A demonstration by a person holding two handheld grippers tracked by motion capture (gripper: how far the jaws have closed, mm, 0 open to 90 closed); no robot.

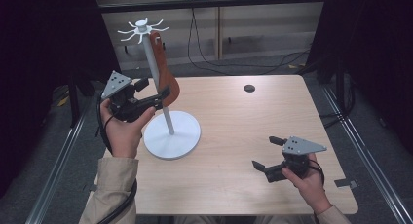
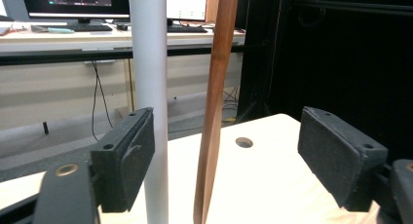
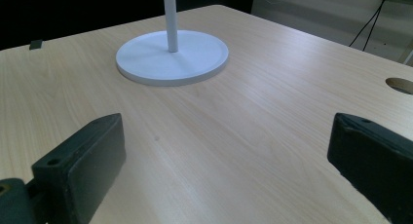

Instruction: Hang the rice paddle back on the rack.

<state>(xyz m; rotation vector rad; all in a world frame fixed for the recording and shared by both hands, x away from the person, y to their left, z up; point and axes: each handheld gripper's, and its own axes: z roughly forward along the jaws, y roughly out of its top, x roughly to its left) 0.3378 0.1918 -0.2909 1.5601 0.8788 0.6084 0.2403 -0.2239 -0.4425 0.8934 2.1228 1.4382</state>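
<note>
Brown wooden spatula (image 1: 164,73) hangs from the white hook stand (image 1: 171,134) at upper left of the high view, its blade partly behind the left gripper (image 1: 157,98). Left gripper view: jaws wide around the spatula's cropped handle (image 2: 214,107). Right gripper (image 3: 224,170) gapes, empty.

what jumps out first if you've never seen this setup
A tall white stand with hooks on top rises at the table's left, a brown wooden spatula hanging from it. The left gripper reaches for it, fingers open around pole and spatula. The right gripper hovers open, near right.
</note>
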